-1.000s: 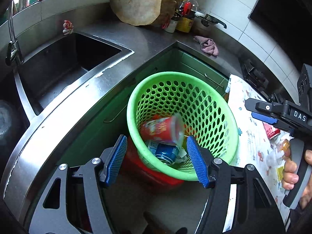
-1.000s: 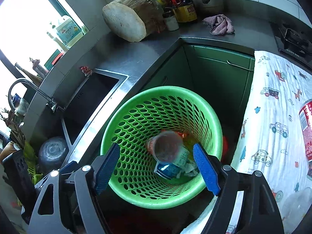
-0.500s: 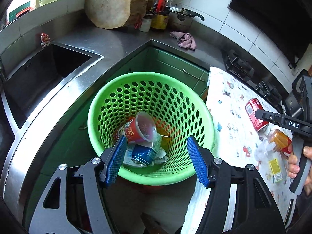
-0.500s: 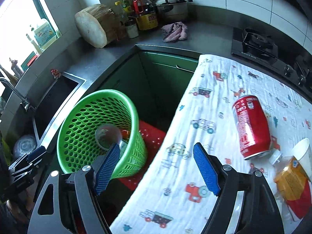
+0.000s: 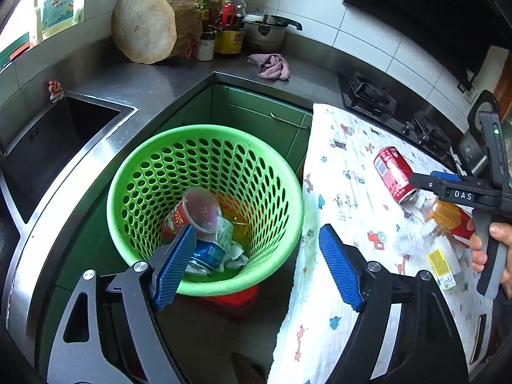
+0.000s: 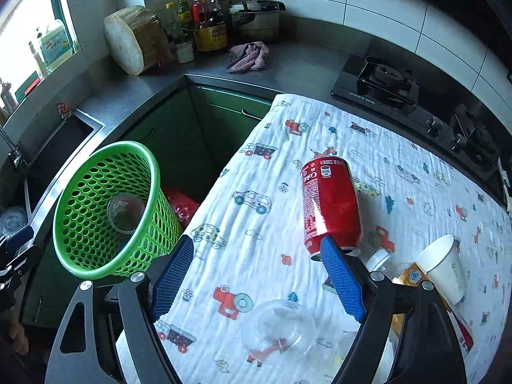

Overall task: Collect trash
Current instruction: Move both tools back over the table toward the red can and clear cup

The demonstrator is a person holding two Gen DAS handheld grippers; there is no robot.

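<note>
Trash: cylindrical red can (image 6: 329, 204); perforated green basket (image 5: 134, 172).

Black gripper (image 5: 259, 265) frames, silver screws, ribbed blue fingers (image 5: 174, 267), white "DAS" lettering.

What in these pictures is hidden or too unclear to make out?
- Orange bottle: right wrist view, mostly behind the right gripper and the white paper cup.
- Trash under the red cup in the green basket: left wrist view, the left gripper covers part.
- Red can small print: too small.
</note>
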